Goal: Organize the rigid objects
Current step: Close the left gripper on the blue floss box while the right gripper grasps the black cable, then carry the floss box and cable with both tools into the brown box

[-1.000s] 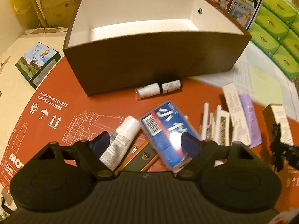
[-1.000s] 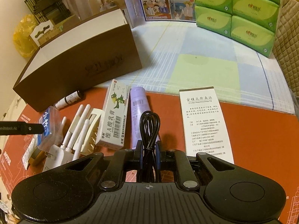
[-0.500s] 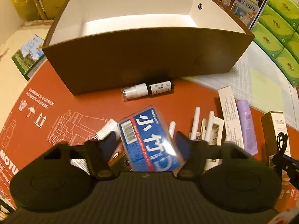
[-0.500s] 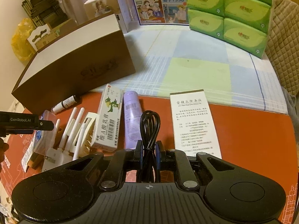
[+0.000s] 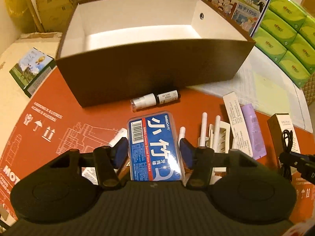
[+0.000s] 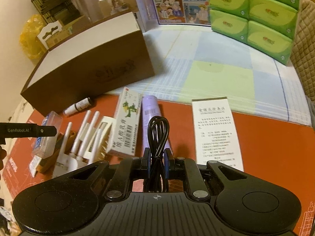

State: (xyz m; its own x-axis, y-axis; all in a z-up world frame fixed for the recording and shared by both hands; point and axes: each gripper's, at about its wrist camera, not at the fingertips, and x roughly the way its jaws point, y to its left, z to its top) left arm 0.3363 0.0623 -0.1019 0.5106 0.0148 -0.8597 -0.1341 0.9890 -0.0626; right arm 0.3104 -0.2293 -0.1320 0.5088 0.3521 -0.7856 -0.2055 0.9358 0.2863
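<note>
Our left gripper [image 5: 153, 151] has just been closing, pads now pinching the floss-pick case [image 5: 152, 143], long axis running straight ahead between the jaws; the empty box [image 5: 149, 72] lies beyond. Right gripper [image 6: 157, 157] clamps the black cable [image 6: 158, 133].

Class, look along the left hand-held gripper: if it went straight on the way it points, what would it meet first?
Probably the small white-capped dark bottle lying on the red board, just ahead of the blue floss-pick case the left hand-held gripper holds; depth is uncertain.

Blue floss-pick case [image 5: 155, 147] with red stripe; brown box [image 5: 153, 72], white inside; green tissue packs [image 6: 254, 17] at two o'clock.
</note>
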